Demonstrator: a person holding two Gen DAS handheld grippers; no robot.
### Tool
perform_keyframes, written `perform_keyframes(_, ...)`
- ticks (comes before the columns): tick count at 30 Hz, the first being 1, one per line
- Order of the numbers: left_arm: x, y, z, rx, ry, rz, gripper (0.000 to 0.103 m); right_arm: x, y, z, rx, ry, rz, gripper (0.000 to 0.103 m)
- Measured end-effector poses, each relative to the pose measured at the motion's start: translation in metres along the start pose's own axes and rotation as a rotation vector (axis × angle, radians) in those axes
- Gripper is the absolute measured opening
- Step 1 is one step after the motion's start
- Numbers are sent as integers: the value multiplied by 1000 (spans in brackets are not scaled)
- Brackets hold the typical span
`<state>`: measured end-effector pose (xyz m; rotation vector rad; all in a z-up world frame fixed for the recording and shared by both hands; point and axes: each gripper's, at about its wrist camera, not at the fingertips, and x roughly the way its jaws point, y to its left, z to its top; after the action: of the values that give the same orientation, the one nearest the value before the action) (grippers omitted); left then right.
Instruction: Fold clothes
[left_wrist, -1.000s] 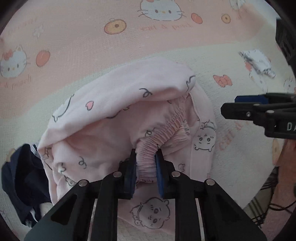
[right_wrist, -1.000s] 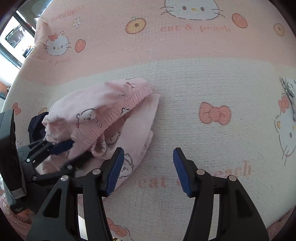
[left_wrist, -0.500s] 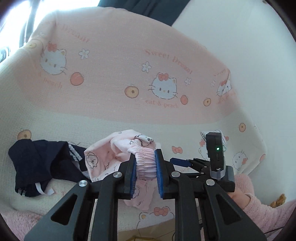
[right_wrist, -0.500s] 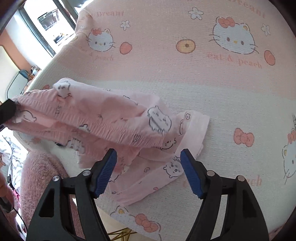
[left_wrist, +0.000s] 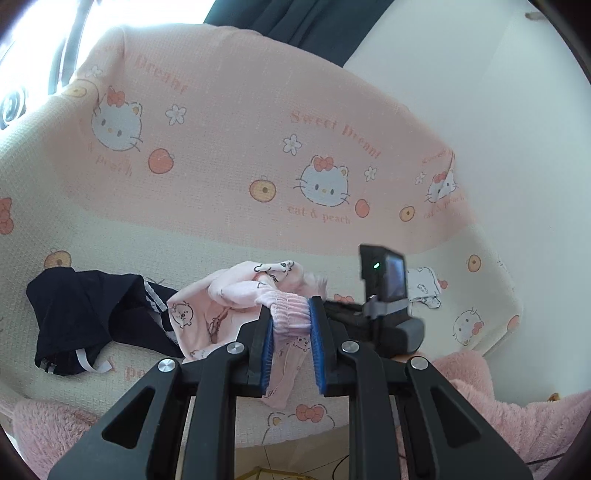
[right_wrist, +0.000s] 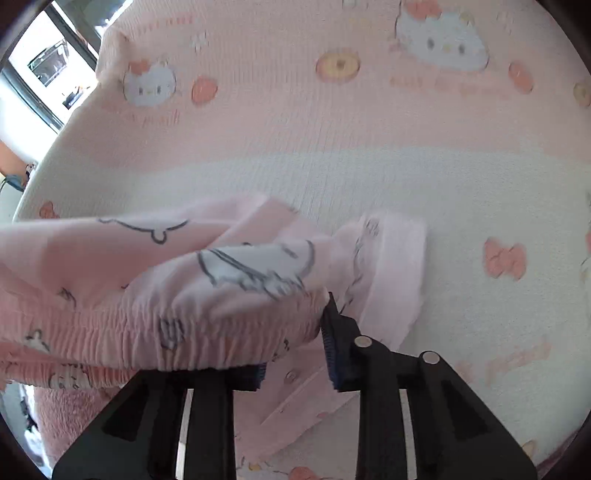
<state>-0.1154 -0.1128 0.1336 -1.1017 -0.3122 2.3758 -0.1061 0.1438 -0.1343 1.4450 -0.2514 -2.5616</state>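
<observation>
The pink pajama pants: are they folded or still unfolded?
Unfolded. The pink pajama pants hang bunched by the waistband between the left gripper and right gripper, legs crumpled.

A sofa (left_wrist: 229, 140) is draped with a pink cartoon-cat cover. A white wall (left_wrist: 480, 92) and dark curtain (left_wrist: 295, 22) are seen behind; a bright window (right_wrist: 48, 70) lies left.

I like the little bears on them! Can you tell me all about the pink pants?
The pink pants are soft cloth with small cartoon bears and a gathered stretchy waistband. They hang bunched above the couch cover, beside dark shorts. The left claw pinches the waistband; the right claw, just closing, grips it further along.
</observation>
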Motion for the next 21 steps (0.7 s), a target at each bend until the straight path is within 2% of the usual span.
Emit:
perform_keyframes(3, -8, -5, 9, 16, -32, -13, 18, -72, -7, 33, -39, -187, -60, 12)
perform_keyframes(8, -27, -35, 30, 88, -112, -82, 18, -171, 3, 76, -30, -407, -85, 12)
perform_keyframes(11, -60, -60, 47, 110, -193, -157, 18, -239, 14, 82, -29, -524, -28, 12)
perform_keyframes(13, -87, -78, 56, 158, -270, -137, 18, -281, 22, 82, -45, -599, 38, 12)
perform_keyframes(15, -96, -88, 63, 184, -293, -87, 18, -307, 19, 78, -55, -622, 15, 12)
perform_keyframes(17, -83, -88, 61, 176, -241, -88, 18, -315, 12, 77, -49, -608, -26, 16)
perform_keyframes(21, -44, -89, 47, 175, -96, -98, 19, -304, 7, 71, -35, -574, -39, 17)
